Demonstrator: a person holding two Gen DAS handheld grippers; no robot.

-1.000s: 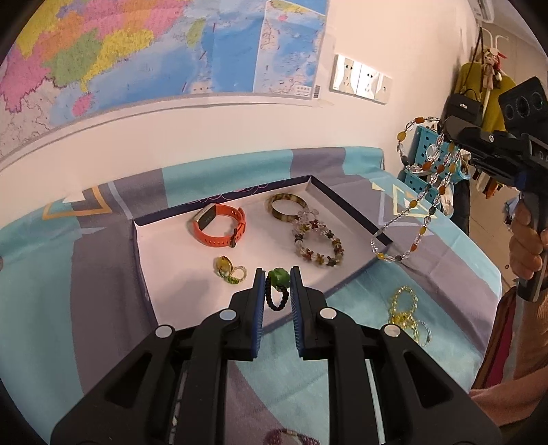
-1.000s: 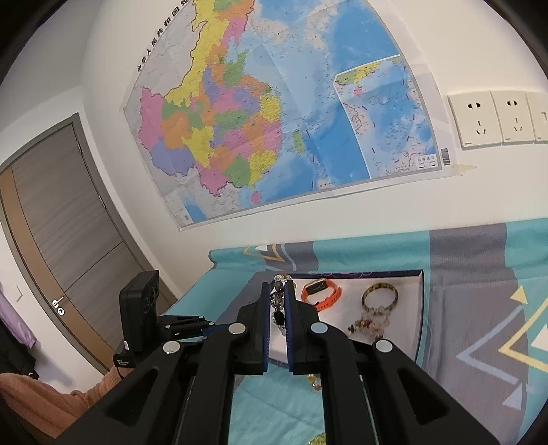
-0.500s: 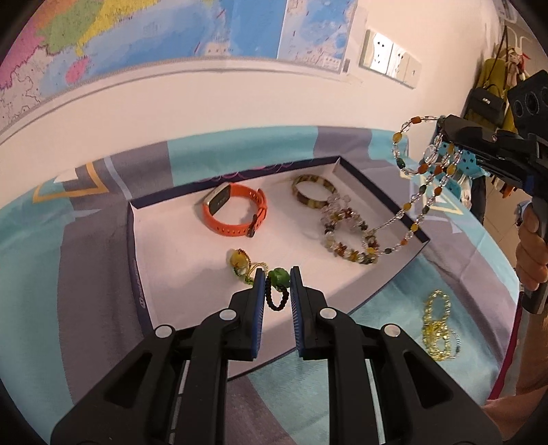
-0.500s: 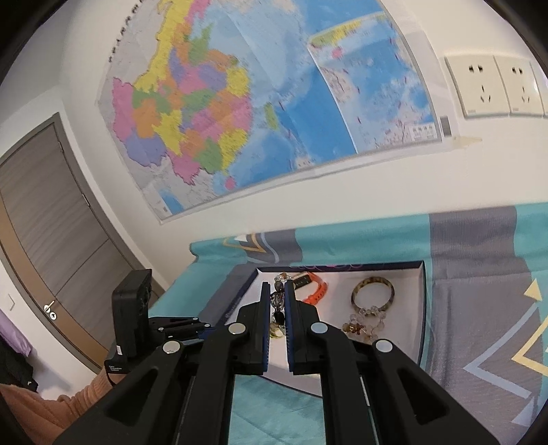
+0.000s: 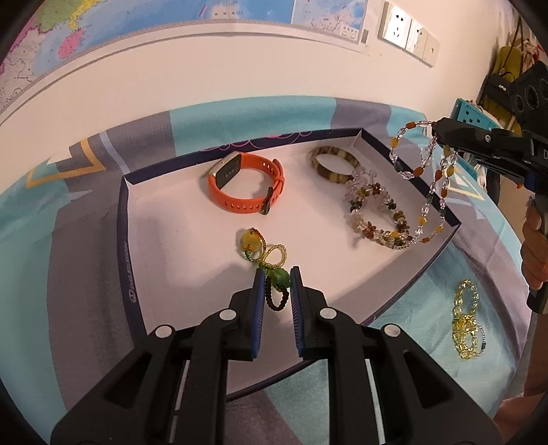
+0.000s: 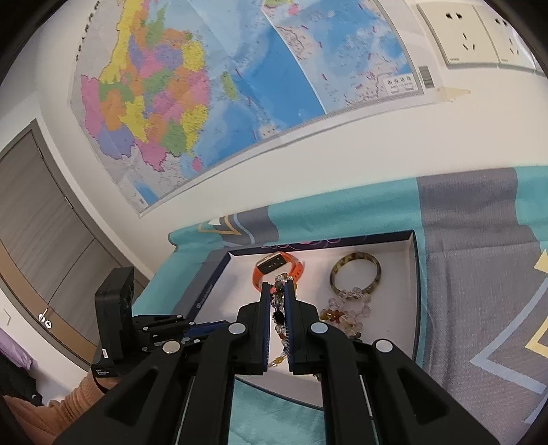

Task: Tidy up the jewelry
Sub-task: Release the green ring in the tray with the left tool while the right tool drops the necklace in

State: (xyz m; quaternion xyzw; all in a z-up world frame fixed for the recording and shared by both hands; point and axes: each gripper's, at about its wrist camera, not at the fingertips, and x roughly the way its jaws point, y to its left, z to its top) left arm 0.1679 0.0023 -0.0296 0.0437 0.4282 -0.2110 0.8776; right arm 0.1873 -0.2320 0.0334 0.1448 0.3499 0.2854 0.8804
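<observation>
A shallow white tray (image 5: pixel 178 239) with a dark rim lies on the patterned cloth. In it are an orange watch band (image 5: pixel 245 186), a tortoiseshell bangle (image 5: pixel 334 164), a flower-bead bracelet (image 5: pixel 376 215) and a yellow-green charm (image 5: pixel 258 248). My left gripper (image 5: pixel 277 277) is shut on a green bead with a black beaded loop (image 5: pixel 279 279), above the tray's front. My right gripper (image 6: pixel 278 291) is shut on a long amber-and-clear bead necklace (image 5: pixel 428 191) that hangs over the tray's right corner.
A yellow bead bracelet (image 5: pixel 465 321) lies on the cloth right of the tray. A wall with a map (image 6: pixel 222 85) and sockets (image 5: pixel 407 32) stands behind the table. A door (image 6: pixel 37 222) is at far left in the right wrist view.
Both grippers have moved in over the tray. The necklace's hanging end now reaches the flower-bead bracelet at the tray's right corner. Both grips are unchanged.
</observation>
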